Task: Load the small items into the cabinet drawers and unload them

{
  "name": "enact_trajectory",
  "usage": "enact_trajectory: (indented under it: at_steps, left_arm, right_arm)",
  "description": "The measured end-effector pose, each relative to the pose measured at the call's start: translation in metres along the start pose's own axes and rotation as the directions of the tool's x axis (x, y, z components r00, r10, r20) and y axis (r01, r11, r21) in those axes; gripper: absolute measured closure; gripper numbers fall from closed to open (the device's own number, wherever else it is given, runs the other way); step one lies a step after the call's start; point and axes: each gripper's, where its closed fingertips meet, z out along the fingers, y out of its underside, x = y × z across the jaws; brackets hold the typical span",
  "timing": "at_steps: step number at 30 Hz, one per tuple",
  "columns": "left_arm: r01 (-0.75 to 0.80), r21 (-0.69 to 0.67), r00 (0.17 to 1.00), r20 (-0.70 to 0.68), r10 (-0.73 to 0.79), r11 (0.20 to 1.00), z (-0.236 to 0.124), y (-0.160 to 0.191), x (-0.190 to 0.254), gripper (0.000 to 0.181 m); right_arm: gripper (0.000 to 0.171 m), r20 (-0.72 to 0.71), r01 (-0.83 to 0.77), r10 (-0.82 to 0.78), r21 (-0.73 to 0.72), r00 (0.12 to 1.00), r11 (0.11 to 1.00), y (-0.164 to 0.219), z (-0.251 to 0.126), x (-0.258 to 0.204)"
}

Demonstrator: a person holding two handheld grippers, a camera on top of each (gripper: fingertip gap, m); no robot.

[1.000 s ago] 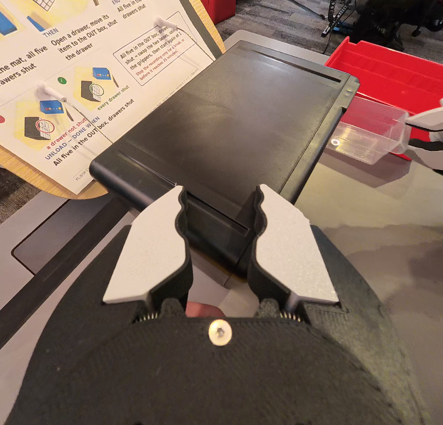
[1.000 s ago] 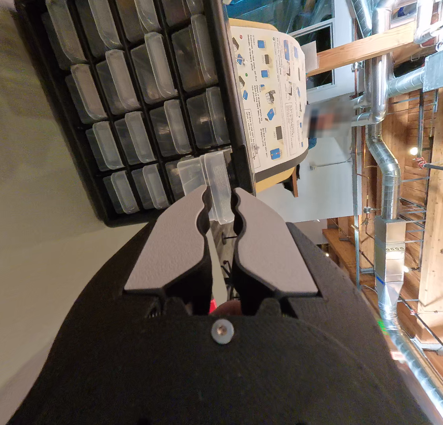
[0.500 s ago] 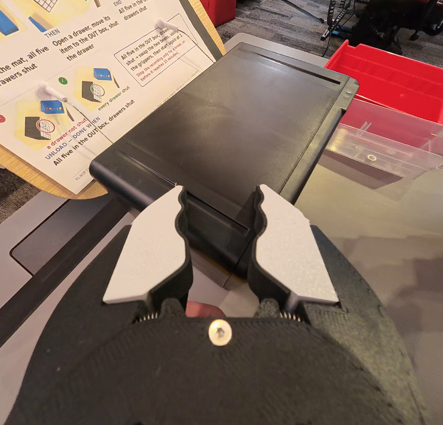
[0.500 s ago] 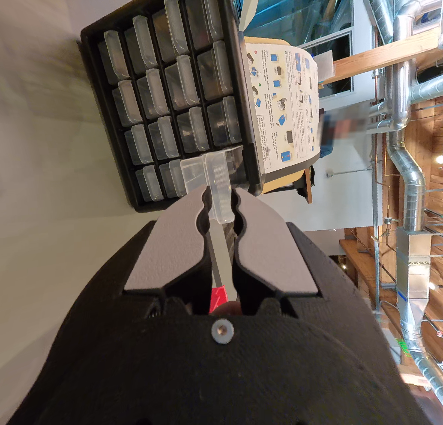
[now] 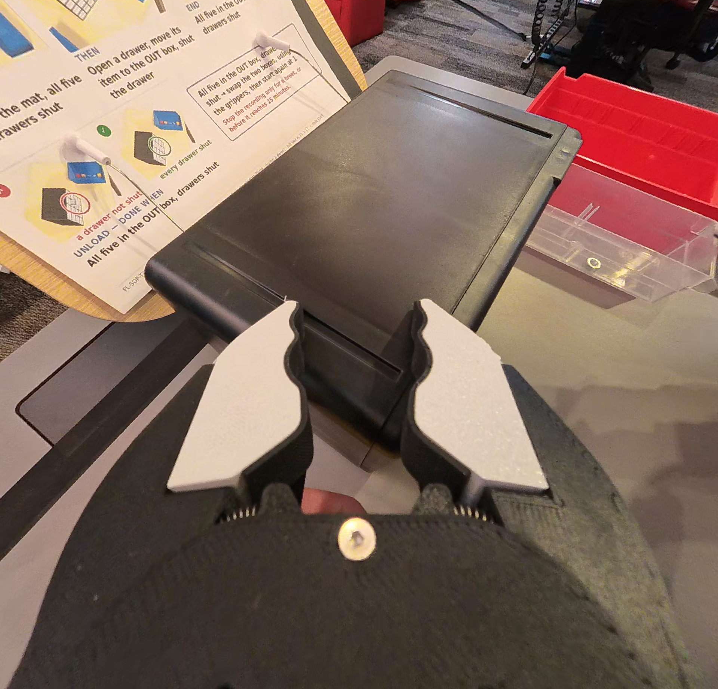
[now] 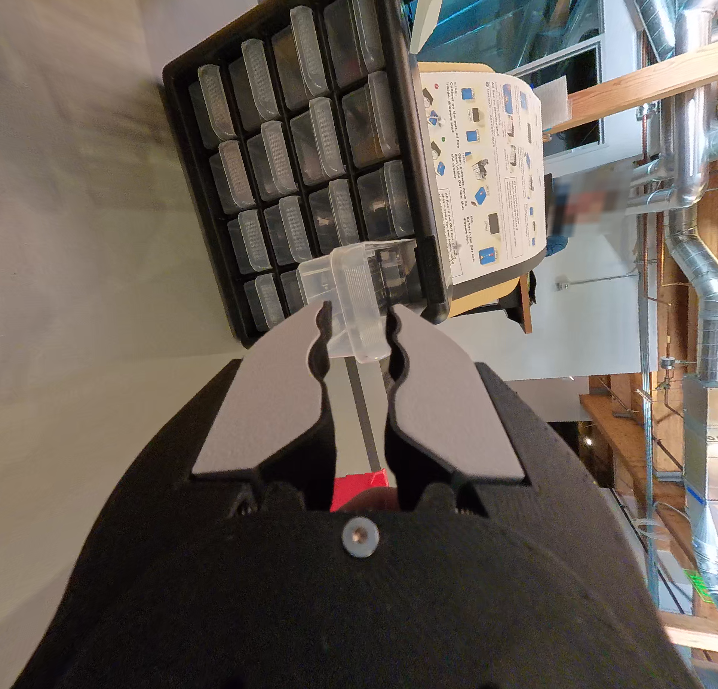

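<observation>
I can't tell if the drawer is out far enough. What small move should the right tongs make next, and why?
Probably leave the handle and reach into the drawer for the ring. The drawer stands far out, the ring lies bare inside, the right tongs look parted, and the left tongs brace the cabinet.

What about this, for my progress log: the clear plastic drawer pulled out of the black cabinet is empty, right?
Not empty. The clear plastic drawer pulled out of the black cabinet holds a small metal ring, as the left wrist view shows.
</observation>
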Motion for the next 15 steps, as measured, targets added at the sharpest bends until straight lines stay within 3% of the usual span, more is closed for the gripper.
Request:
enact_trajectory:
  at_steps: [4,7,9,12,15]
  left_arm:
    - [0.000,0.001,1.000,0.000,0.000,1.000,0.000,0.000,0.000,0.128]
    - [0.001,0.003,1.000,0.000,-0.001,1.000,0.000,0.000,0.000,0.127]
    - [-0.002,0.000,1.000,0.000,0.002,1.000,0.000,0.000,0.000,0.127]
    - [-0.003,-0.002,1.000,-0.001,0.003,1.000,0.000,0.000,0.000,0.127]
    - [0.000,0.000,1.000,0.000,0.000,1.000,0.000,0.000,0.000,0.127]
  right_arm:
    - [0.128,0.015,-0.014,0.013,0.022,1.000,1.000,-0.005,-0.006,-0.001]
    - [0.135,0.056,-0.049,0.044,0.083,0.997,0.995,-0.016,-0.019,0.009]
    - [0.139,0.136,-0.179,0.162,0.125,0.977,0.976,-0.022,-0.025,0.027]
    - [0.139,0.272,-0.328,0.298,0.069,0.915,0.942,-0.018,-0.015,0.053]
    - [0.144,0.391,-0.274,0.286,-0.089,0.875,0.958,-0.002,0.010,0.055]
